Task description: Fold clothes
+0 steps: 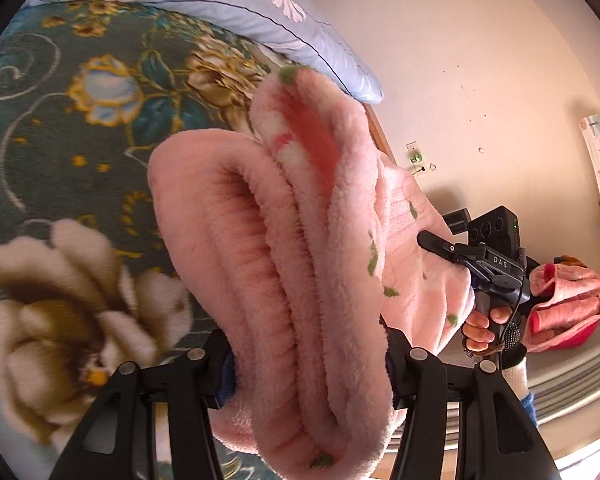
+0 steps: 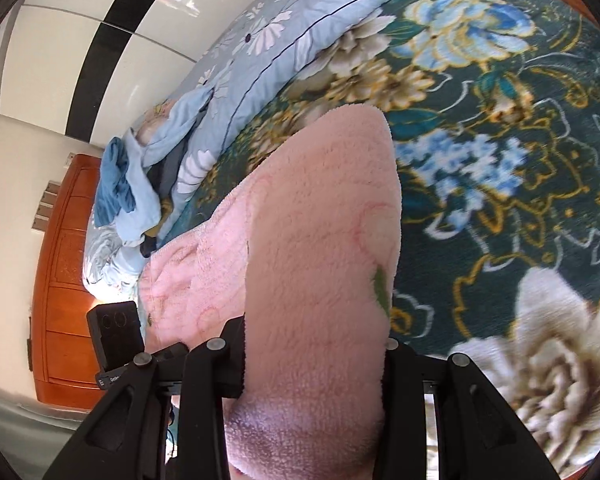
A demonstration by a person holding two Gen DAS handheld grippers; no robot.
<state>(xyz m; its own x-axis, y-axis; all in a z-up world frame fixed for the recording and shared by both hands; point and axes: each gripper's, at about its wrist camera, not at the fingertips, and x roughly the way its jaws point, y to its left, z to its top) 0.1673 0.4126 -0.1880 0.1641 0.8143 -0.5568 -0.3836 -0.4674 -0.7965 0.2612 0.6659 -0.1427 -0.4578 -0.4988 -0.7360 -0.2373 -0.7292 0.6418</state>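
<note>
A pink fleece garment [image 1: 300, 264] with small green leaf prints hangs bunched in thick folds above the bed. My left gripper [image 1: 308, 364] is shut on one bunched end of it. My right gripper [image 2: 316, 356] is shut on another part of the same garment [image 2: 324, 264], which fills the gap between its fingers and stretches away over the bed. The right gripper [image 1: 440, 246] also shows in the left wrist view, held by a hand at the garment's far side. The fingertips are hidden in the fleece.
A dark green floral blanket [image 1: 60, 140] covers the bed [image 2: 520, 160]. A light blue floral quilt [image 1: 260, 8] lies along its far side, with crumpled blue clothes [image 2: 120, 184] on it. A wooden cabinet [image 2: 64, 280] stands by the wall. The person's pink sleeve [image 1: 564, 300] is at right.
</note>
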